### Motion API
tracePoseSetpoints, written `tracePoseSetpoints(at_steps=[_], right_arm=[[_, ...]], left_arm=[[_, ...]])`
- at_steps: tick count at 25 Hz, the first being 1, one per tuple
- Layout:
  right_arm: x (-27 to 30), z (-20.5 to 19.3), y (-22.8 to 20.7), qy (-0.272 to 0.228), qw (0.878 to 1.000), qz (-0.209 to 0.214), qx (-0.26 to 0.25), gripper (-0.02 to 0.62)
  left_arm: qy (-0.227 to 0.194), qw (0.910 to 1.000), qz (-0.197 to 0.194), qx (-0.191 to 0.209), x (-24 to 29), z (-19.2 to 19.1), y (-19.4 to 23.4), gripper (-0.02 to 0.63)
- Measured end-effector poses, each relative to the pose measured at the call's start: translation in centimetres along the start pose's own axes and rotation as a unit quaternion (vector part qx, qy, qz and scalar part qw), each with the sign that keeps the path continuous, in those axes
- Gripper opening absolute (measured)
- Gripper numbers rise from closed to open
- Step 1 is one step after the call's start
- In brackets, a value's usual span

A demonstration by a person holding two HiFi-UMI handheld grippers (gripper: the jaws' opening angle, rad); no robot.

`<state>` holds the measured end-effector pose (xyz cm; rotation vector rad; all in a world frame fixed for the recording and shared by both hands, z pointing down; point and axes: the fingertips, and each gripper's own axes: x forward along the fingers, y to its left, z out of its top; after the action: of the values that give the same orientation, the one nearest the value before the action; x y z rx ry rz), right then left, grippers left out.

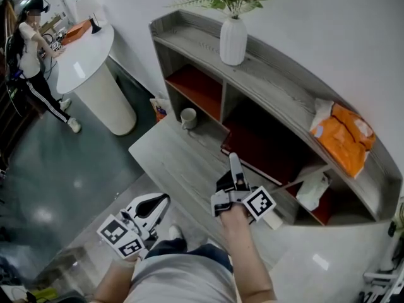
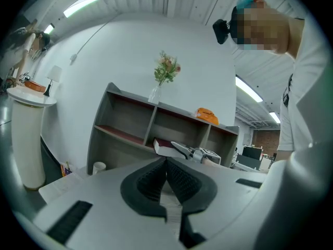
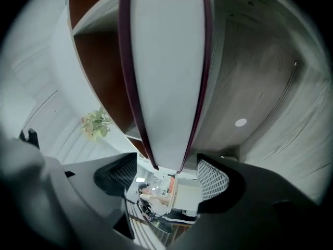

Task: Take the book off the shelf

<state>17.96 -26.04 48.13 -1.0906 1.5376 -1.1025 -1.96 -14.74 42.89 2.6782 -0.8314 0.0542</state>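
A dark red book (image 1: 255,149) lies flat on the lower level of the grey shelf unit (image 1: 284,87), its near edge jutting out toward me. My right gripper (image 1: 235,166) is at that edge. In the right gripper view the book's white page block (image 3: 166,77) reaches in between the wide-spread pads (image 3: 213,178), with a gap on both sides, so the right gripper (image 3: 166,177) is open. My left gripper (image 1: 161,202) hangs low at the left, away from the shelf. Its pads meet with nothing between them, and the left gripper (image 2: 166,168) faces the book (image 2: 162,147).
A white vase (image 1: 233,41) of flowers and an orange bag (image 1: 344,134) sit on the shelf's top. A white mug (image 1: 188,117) stands on the low grey platform (image 1: 167,160). A white bag (image 1: 314,191) lies in the right compartment. A person (image 1: 31,43) stands by a round white table (image 1: 88,55).
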Motion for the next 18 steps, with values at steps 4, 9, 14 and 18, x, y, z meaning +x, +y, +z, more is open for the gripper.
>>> tracePoseSetpoints(at_steps=[4,9,14,18], right_arm=[[1.1,0.9,-0.3,-0.024,0.999,-0.009,0.022,0.344],[1.9,1.7,-0.4,-0.042,0.998,-0.011,0.044,0.342],[2.6,1.8,-0.9,-0.045,0.997,-0.012,0.065,0.342],[2.7,1.7,-0.8,-0.040,0.998,-0.018,0.049,0.238]], left_arm=[[0.001,1.0000,0.000,-0.004,-0.4,-0.1,0.8,0.015],[0.003,1.0000,0.004,-0.004,-0.9,-0.2,1.4,0.015],[0.005,0.9999,0.011,-0.005,-1.5,-0.3,1.8,0.015],[0.003,0.9998,0.018,-0.006,-1.9,-0.4,2.1,0.015]])
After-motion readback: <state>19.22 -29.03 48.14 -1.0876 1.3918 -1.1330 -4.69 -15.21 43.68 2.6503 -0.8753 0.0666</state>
